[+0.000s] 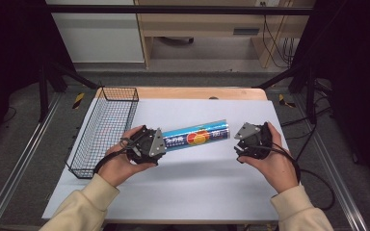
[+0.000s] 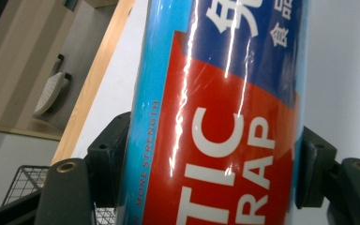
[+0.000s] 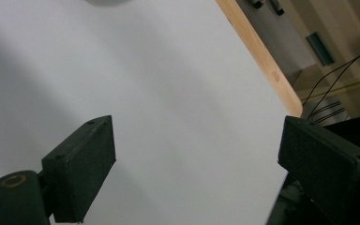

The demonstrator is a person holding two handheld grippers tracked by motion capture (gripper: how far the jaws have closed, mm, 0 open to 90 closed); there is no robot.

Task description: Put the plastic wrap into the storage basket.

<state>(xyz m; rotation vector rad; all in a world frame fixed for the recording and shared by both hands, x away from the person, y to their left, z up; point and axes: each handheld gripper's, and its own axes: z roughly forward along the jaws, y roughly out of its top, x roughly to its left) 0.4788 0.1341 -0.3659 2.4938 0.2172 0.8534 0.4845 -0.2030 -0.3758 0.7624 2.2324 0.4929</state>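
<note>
A long blue box of plastic wrap [image 1: 197,136] with a red and orange label is held above the white table top, lying roughly left to right. My left gripper [image 1: 165,143] is shut on its left end. In the left gripper view the box [image 2: 220,93] stands between the two black pads [image 2: 108,154], which press on its sides. My right gripper [image 1: 243,134] is just off the box's right end, apart from it. In the right gripper view its jaws [image 3: 204,164] stand open with only the table behind them.
A black wire basket [image 1: 84,139] stands along the table's left edge, close to my left hand; its mesh [image 2: 23,183] is also in the left gripper view. The white mat [image 1: 197,187] covers the table, with a wooden edge [image 3: 262,51] at the far side.
</note>
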